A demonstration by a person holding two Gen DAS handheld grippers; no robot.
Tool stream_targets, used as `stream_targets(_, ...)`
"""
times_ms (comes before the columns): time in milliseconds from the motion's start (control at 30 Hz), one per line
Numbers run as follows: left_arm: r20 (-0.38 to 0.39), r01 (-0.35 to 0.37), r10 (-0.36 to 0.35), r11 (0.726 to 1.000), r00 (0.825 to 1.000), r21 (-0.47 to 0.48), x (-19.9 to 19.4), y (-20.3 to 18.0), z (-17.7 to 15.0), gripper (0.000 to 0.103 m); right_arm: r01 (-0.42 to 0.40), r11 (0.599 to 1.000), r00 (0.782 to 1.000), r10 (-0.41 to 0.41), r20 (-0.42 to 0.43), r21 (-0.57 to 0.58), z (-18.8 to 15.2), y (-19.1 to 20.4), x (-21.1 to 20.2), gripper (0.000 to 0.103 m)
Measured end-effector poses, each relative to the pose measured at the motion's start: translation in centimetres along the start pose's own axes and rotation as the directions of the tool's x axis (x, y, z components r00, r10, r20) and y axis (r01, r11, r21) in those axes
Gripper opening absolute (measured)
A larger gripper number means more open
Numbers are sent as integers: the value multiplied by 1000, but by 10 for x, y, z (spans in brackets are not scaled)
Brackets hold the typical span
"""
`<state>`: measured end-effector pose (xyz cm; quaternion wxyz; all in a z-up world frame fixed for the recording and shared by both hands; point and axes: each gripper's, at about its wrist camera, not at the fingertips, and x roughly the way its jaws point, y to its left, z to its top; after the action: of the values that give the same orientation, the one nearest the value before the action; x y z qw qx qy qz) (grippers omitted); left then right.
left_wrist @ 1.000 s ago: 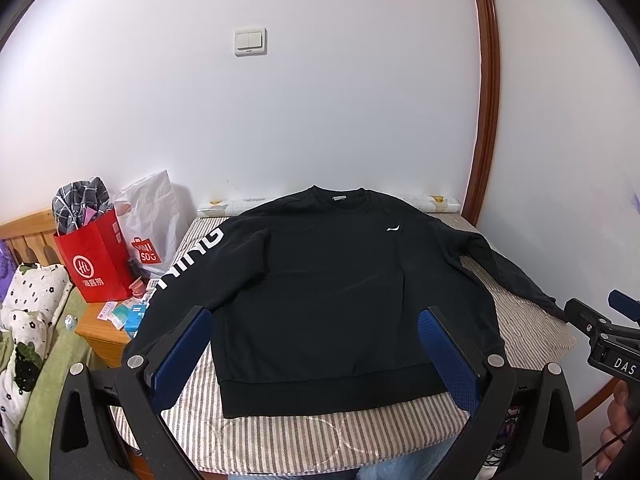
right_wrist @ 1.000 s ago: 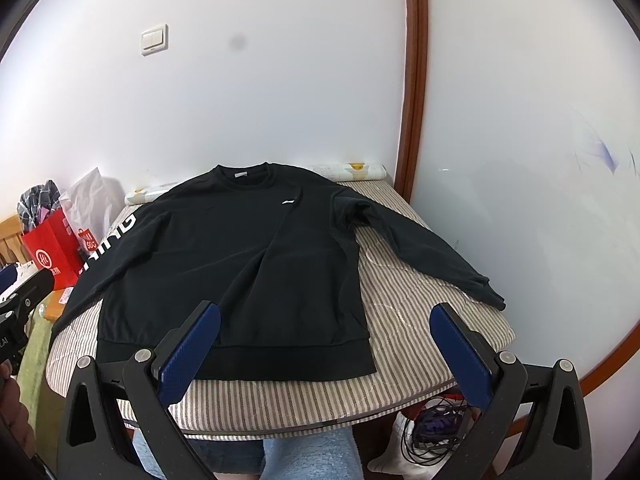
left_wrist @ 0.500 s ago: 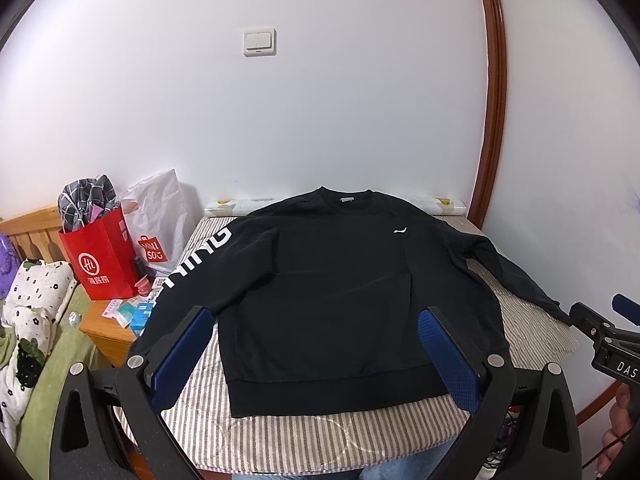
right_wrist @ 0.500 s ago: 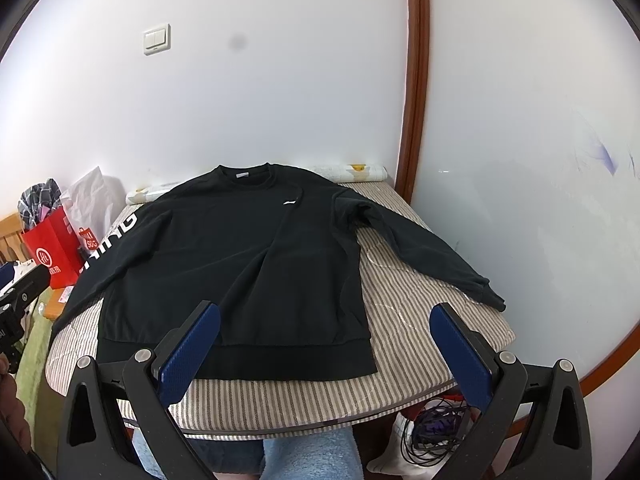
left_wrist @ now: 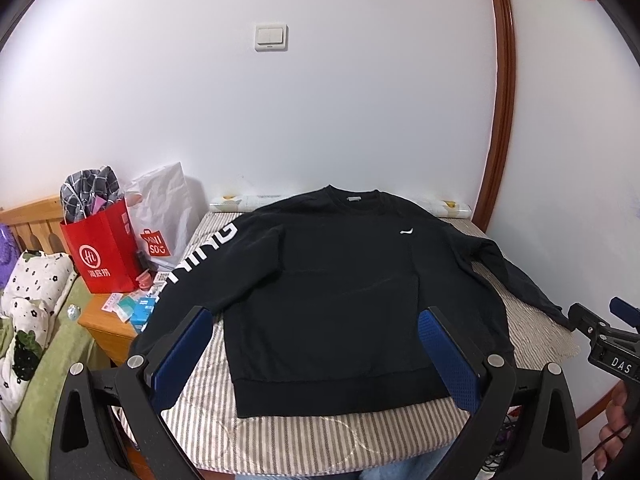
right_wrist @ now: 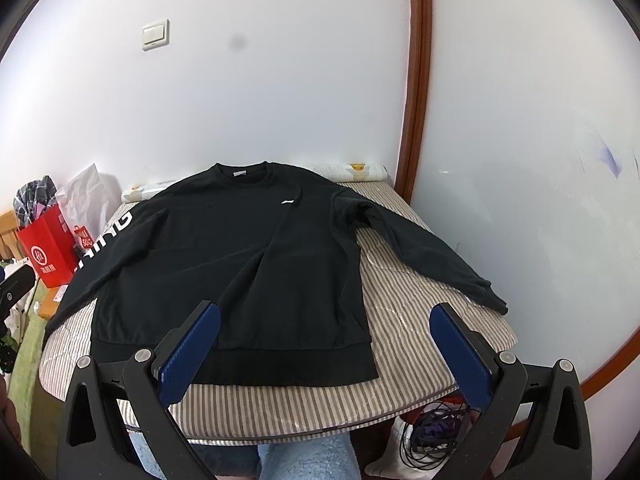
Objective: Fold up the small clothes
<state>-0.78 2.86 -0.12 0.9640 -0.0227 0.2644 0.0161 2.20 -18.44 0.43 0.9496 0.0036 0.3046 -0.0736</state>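
A black long-sleeved sweatshirt [left_wrist: 332, 292] lies flat, front up, on a striped table [left_wrist: 304, 436], collar far, hem near. It also shows in the right wrist view [right_wrist: 224, 276]. Its left sleeve with white letters [left_wrist: 200, 256] hangs over the table's left edge. Its right sleeve [right_wrist: 424, 256] lies out to the right. My left gripper [left_wrist: 314, 350] is open and empty, above the hem. My right gripper [right_wrist: 324, 350] is open and empty, over the hem's right corner. It shows at the right edge of the left wrist view [left_wrist: 600, 340].
A red paper bag [left_wrist: 102, 248] and a white bag [left_wrist: 164, 216] stand on a wooden nightstand [left_wrist: 104, 324] at the left. A bed with a floral pillow [left_wrist: 24, 304] lies further left. Cables [right_wrist: 432, 428] lie under the table. White walls stand behind and to the right.
The left wrist view has shifted slightly left and back, so the sweatshirt sits a little further right in it. The right gripper has hardly moved. Both stay open.
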Motion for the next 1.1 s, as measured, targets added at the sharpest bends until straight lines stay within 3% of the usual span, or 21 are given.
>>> stream_targets(333, 16, 39, -38, 999, 999, -28, 15, 19, 0, 103, -22, 1000, 1000, 22, 6, -7, 10, 18, 14, 103)
stream_targets(467, -9, 81, -82, 994, 997, -77, 30, 33, -1, 103, -20, 1000, 1000, 20, 8, -11, 12, 26, 24, 103)
stream_targets(700, -66, 84, -93, 988, 993, -128, 69, 56, -11, 103, -21, 1000, 999, 21, -37, -11, 16, 39, 59, 103)
stream_targets(900, -141, 76, -116, 962, 983, -263, 117, 93, -32, 103, -66, 998, 995, 65, -70, -23, 11, 56, 92, 103)
stream_targets(1100, -208, 29, -114, 927, 971, -374, 157, 124, -56, 103, -67, 990, 991, 51, -125, -128, -5, 82, 129, 102)
